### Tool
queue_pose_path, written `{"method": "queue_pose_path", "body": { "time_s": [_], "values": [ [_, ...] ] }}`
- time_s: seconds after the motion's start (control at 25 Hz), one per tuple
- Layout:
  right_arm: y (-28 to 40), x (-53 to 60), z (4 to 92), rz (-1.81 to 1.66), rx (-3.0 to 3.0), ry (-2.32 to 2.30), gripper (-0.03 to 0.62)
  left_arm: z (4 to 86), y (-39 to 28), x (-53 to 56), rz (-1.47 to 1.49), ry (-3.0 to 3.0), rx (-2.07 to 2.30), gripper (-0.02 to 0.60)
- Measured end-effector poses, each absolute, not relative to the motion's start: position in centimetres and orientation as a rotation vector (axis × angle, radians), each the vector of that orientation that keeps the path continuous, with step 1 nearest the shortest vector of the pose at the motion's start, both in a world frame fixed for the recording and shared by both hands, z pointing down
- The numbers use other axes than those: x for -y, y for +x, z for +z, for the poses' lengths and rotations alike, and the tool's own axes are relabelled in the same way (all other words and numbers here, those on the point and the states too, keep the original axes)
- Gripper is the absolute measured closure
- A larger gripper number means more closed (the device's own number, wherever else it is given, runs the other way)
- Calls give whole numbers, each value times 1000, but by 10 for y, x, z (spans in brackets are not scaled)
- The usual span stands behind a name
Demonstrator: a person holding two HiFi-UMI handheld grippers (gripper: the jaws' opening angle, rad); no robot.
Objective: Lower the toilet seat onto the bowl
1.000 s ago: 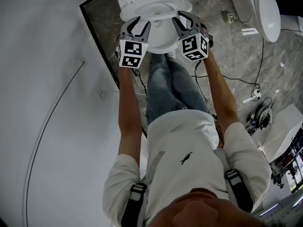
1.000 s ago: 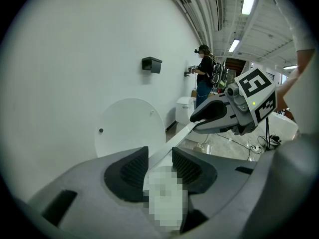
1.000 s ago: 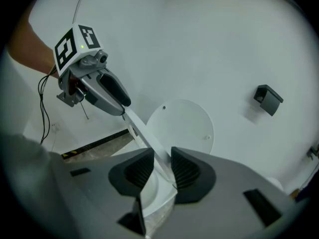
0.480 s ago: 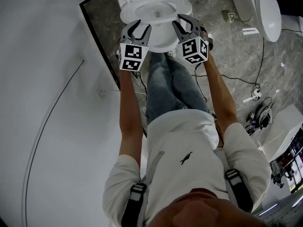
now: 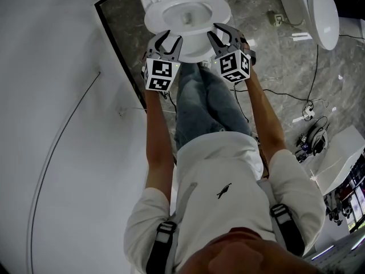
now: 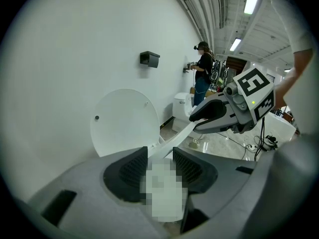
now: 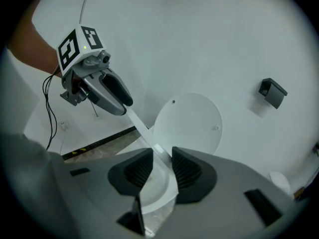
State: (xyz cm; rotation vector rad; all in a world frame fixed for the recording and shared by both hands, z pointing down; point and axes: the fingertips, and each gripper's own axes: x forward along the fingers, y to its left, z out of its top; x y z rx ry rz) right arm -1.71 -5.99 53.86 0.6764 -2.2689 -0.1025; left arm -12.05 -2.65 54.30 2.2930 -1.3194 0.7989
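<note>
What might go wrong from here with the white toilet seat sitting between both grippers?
The left gripper and right gripper have just been opening, with the rim of the white oval toilet seat loose between their jaws. Whether it rests on the white ceramic bowl is unclear, so it might drop and slam.
The black cable on the floor beside the person's legs could trip a step back.

White toilet seat [image 5: 222, 10] down flat on white bowl [image 5: 194, 48].
</note>
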Motion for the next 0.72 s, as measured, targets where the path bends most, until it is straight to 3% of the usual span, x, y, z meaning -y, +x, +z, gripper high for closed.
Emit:
{"method": "queue_pose_path", "body": {
  "time_s": [0.72],
  "values": [
    [-8,32,556,-64,2284,593,464,559,-111,0,798,2228,1323,413]
  ]
}}
